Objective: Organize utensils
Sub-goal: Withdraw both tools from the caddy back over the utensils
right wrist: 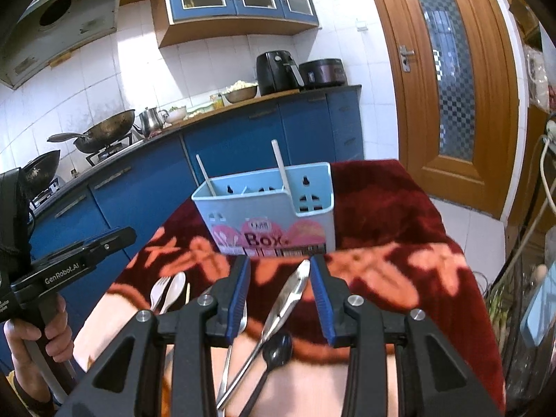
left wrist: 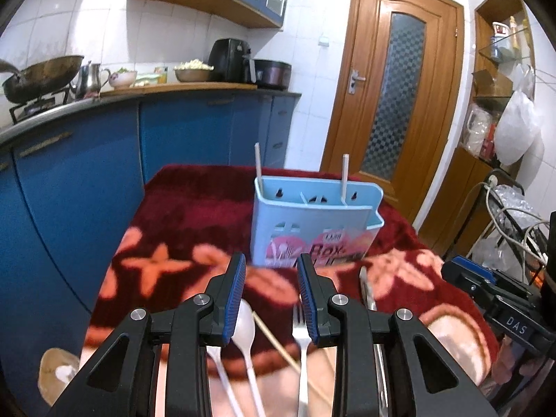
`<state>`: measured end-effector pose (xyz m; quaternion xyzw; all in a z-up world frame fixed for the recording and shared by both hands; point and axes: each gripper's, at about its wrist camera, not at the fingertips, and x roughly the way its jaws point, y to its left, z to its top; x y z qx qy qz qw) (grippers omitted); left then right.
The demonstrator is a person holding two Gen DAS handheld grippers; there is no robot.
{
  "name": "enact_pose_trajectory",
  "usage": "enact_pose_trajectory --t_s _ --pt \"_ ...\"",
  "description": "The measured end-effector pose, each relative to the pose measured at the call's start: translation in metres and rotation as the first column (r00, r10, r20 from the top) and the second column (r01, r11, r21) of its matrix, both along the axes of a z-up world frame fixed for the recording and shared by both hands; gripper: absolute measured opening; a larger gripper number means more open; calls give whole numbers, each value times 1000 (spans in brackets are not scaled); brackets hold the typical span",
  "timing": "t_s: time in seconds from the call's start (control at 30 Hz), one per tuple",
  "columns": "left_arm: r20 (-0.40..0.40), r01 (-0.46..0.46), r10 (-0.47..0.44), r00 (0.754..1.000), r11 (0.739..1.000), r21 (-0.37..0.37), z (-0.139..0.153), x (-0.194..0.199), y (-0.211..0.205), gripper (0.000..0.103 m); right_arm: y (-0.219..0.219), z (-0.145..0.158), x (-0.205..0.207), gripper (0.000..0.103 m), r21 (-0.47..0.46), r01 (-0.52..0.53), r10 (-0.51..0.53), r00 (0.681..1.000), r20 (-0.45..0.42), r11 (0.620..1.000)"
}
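A light blue utensil holder [left wrist: 318,222] is standing upright toward the far end of a small table draped in a dark red floral blanket [left wrist: 194,215], with a pink label reading "Box" facing the person; it is divided into compartments, presumably so each kind of utensil gets its own slot. Two pale chopsticks [left wrist: 258,160] are already leaning inside it, one at the left end and one nearer the right, so the sorting appears partly done. The remaining utensils are lying loose in a row along the near edge of the table, handles pointing toward the person, which is putting them within easy reach of both tools. The left gripper [left wrist: 271,299] is hovering low over that row with its jaws apart and nothing between them; a white plastic spoon [left wrist: 243,323], a loose chopstick [left wrist: 274,340] and a metal fork [left wrist: 299,326] are lying under the gap, so it seems to be lining up for one of these. The right gripper [right wrist: 280,295] is likewise spread wide and empty, poised over a metal knife [right wrist: 285,295] lying diagonally with its tip toward the holder and a black plastic spoon [right wrist: 278,349] beside it. A second metal spoon [right wrist: 239,316] is peeking from under its left finger. Both tools are aiming at the holder, likely so a lifted piece can travel straight forward.
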<state>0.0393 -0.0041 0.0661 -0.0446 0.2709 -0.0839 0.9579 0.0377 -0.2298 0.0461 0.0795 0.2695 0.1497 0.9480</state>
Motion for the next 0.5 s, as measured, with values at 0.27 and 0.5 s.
enact_pose_trajectory --t_s 0.27,0.5 --pt "-81 -50 52 995 998 33 -19 -8 13 31 -9 -21 -10 39 22 5 -3 997 -79 1000" --pt "-155 -78 87 984 995 61 -37 -10 21 31 -20 -43 -13 40 17 31 -28 988 -149 999"
